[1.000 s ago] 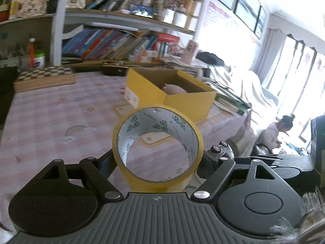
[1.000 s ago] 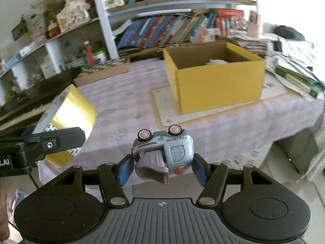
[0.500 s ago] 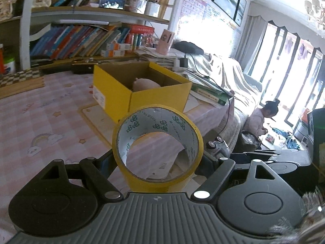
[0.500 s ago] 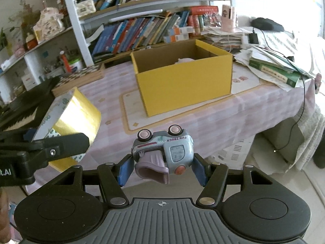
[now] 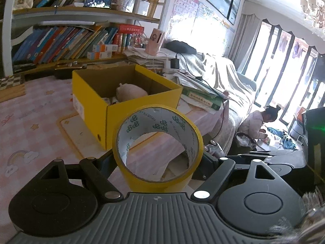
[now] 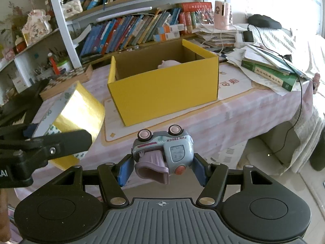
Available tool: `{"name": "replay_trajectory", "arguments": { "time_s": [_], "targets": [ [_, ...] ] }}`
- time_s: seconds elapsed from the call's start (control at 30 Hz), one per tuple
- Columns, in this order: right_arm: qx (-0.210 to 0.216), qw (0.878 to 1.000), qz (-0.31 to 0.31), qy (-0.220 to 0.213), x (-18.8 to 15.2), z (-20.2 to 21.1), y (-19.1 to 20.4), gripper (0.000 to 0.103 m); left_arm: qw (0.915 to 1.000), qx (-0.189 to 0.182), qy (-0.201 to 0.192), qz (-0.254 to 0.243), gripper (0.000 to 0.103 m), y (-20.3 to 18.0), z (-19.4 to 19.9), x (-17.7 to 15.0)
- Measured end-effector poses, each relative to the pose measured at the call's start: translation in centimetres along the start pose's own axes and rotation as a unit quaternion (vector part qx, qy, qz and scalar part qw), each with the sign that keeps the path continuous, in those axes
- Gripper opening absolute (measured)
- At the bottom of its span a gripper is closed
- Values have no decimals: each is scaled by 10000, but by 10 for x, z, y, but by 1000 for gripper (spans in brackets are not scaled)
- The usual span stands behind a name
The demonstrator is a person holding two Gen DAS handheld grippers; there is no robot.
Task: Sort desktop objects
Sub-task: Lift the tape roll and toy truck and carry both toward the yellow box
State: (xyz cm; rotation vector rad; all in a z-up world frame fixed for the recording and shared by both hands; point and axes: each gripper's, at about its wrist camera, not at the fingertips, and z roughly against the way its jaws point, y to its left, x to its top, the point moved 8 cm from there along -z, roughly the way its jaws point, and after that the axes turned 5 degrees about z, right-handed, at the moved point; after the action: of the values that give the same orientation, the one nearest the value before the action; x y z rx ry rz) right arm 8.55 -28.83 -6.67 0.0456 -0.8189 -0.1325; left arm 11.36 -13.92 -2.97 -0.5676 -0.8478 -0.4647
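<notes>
1. Grippers first: the left gripper (image 5: 157,162) pinches a yellow tape roll (image 5: 157,148) by its outer sides, the roll's hole facing the camera.
2. The right gripper (image 6: 162,168) clamps a toy truck (image 6: 162,152) between blue pads (image 6: 124,171), the truck tipped wheels-up, with "FUN TRUCK" printed on it.
3. In the right wrist view the tape sits low left, beside the truck; both are held in the air at the near table edge.
4. A yellow box (image 6: 166,93) stands open on the pink checked tablecloth (image 5: 30,126), ahead of both grippers, with a pale soft object (image 5: 130,92) inside.
5. Behind it are bookshelves (image 6: 130,30); a green book (image 6: 270,77) lies on papers to the right of the box.
</notes>
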Motion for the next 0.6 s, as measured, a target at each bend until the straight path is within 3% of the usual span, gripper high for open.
{"name": "replay_trajectory", "arguments": {
  "time_s": [0.37,0.6],
  "targets": [
    [-70,9998,-176,9,13,-13,-31,63,9995,-163,35,-265,80,-24,-34,18],
    [-49,9998,17,-204,40,-22,-51,63,9993,-58,-270,-253,80,-32,-53,46]
  ]
}}
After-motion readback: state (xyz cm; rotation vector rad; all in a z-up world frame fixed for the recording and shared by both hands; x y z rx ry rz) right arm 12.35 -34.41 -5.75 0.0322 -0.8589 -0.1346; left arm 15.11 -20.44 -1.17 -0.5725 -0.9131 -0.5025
